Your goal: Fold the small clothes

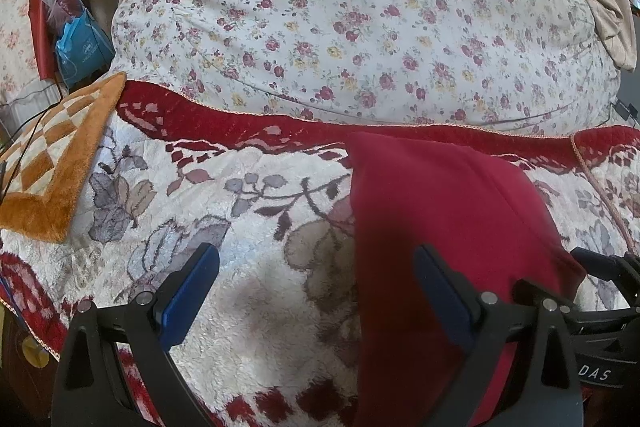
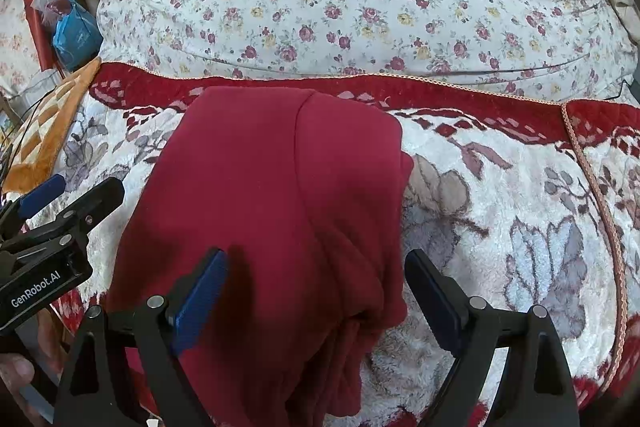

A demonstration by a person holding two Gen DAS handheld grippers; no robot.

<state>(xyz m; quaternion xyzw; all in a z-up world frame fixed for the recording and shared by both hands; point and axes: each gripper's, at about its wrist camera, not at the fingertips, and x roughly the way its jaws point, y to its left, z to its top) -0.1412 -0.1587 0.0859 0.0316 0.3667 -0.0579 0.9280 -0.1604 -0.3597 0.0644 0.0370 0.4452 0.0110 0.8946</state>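
Red garment [image 2: 280,195], folded, smooth-topped

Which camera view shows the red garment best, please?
The right wrist view: the red garment lies almost whole between the open right gripper's fingers. The left wrist view shows only its left part, partly behind one finger of the open left gripper.

Both tools stand spread wide, holding nothing. The left tool [image 1: 316,291] sits just left of the right tool [image 2: 316,291], slightly behind it. A fingertip [image 2: 14,367] shows below the left tool.
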